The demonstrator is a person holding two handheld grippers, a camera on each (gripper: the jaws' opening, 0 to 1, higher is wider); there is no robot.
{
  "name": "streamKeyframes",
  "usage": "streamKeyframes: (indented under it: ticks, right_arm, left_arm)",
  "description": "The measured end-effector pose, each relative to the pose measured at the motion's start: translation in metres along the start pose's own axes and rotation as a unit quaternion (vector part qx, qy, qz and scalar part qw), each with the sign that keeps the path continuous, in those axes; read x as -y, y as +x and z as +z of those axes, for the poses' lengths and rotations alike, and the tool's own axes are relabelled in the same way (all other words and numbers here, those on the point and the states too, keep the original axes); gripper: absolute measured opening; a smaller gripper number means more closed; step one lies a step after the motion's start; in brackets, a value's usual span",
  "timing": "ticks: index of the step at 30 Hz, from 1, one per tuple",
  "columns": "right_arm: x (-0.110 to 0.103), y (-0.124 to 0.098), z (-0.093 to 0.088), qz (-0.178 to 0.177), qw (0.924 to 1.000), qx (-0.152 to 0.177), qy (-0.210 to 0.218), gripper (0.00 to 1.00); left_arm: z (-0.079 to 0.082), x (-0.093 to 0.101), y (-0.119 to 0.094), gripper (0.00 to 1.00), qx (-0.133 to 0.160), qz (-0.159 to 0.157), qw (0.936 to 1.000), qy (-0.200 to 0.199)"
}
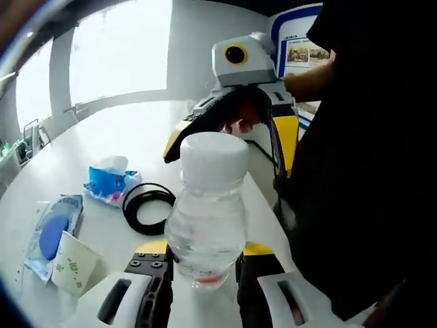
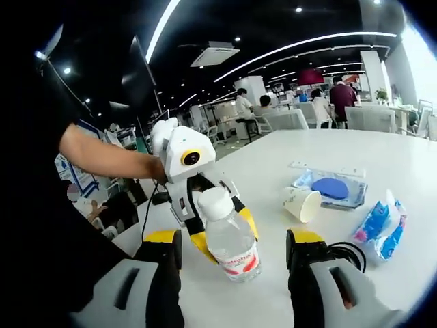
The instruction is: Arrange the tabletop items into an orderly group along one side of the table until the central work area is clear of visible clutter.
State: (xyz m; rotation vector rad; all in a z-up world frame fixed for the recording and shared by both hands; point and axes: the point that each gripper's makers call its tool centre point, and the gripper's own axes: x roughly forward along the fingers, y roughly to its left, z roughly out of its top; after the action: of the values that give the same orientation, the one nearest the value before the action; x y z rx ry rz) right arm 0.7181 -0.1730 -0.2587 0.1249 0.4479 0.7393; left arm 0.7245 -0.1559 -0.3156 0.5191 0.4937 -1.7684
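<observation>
A clear water bottle (image 1: pixel 205 219) with a white cap stands upright on the white table (image 1: pixel 130 130). My left gripper (image 1: pixel 205 254) is shut on its lower body, one jaw on each side. In the right gripper view the same bottle (image 2: pixel 231 240) stands between the left gripper's yellow-tipped jaws. My right gripper (image 2: pixel 235 244) faces it from the other side, open wide, jaws apart from the bottle. In the left gripper view the right gripper (image 1: pixel 232 137) hangs open just behind the bottle's cap.
Further along the table lie a blue tissue pack (image 1: pixel 109 181) (image 2: pixel 382 225), a black ring (image 1: pixel 147 205), a tipped paper cup (image 1: pixel 74 263) (image 2: pixel 302 203) and a blue disc in a clear packet (image 1: pixel 54 232) (image 2: pixel 331 188). The person's dark sleeve (image 1: pixel 369 171) fills the right side.
</observation>
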Motion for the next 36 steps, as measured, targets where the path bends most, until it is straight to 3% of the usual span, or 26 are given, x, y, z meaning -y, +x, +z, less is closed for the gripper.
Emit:
streamKeyframes:
  ticks: [9,13,18,28,36]
  right_arm:
    - [0.008,-0.004,0.0,-0.017,0.9998,0.006,0.005,0.64]
    - [0.016,-0.007,0.004,-0.037,0.9991,0.016,0.011,0.7]
    - [0.024,-0.01,0.003,-0.052,0.9983,0.018,0.018,0.7]
    - [0.038,-0.017,-0.003,-0.076,0.9966,0.017,0.028,0.71]
    - [0.052,-0.022,-0.001,-0.106,0.9935,0.024,0.032,0.73]
  left_arm:
    - [0.008,-0.009,-0.013,0.32,0.015,0.028,0.9991,-0.026]
    - [0.007,-0.014,-0.021,0.32,0.019,0.042,0.9983,-0.037]
    - [0.005,-0.021,-0.03,0.32,0.023,0.06,0.9966,-0.051]
    - [-0.001,-0.041,-0.057,0.31,0.043,0.113,0.9889,-0.086]
    - [-0.012,-0.058,-0.077,0.31,0.04,0.159,0.9809,-0.105]
